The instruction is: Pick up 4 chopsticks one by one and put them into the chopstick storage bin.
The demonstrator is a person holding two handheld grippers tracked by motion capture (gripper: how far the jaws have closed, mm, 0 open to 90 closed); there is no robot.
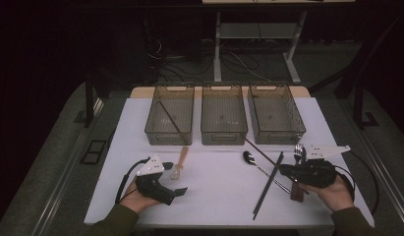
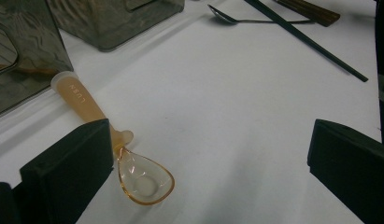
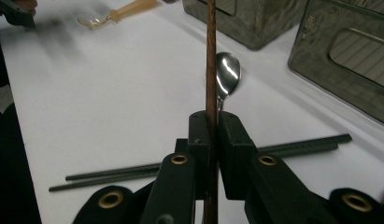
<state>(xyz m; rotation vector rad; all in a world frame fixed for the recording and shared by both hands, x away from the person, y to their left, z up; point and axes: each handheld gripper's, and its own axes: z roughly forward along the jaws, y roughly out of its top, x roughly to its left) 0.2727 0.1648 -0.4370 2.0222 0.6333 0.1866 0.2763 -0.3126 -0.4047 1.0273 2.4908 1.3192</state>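
The right gripper (image 3: 211, 128), near the bench's (image 1: 214, 196) right front corner, has its fingers clamped on 1 brown chopstick (image 3: 211, 60), which runs up between them above a metal spoon (image 3: 226, 74) and 2 black chopsticks (image 3: 133, 175) lying on the bench. The left gripper (image 2: 208, 163) sits near the left front corner, fingers wide and holding nothing, with an amber plastic spoon (image 2: 133, 175) just beside 1 finger. 3 bins (image 1: 224, 120) line the back edge.
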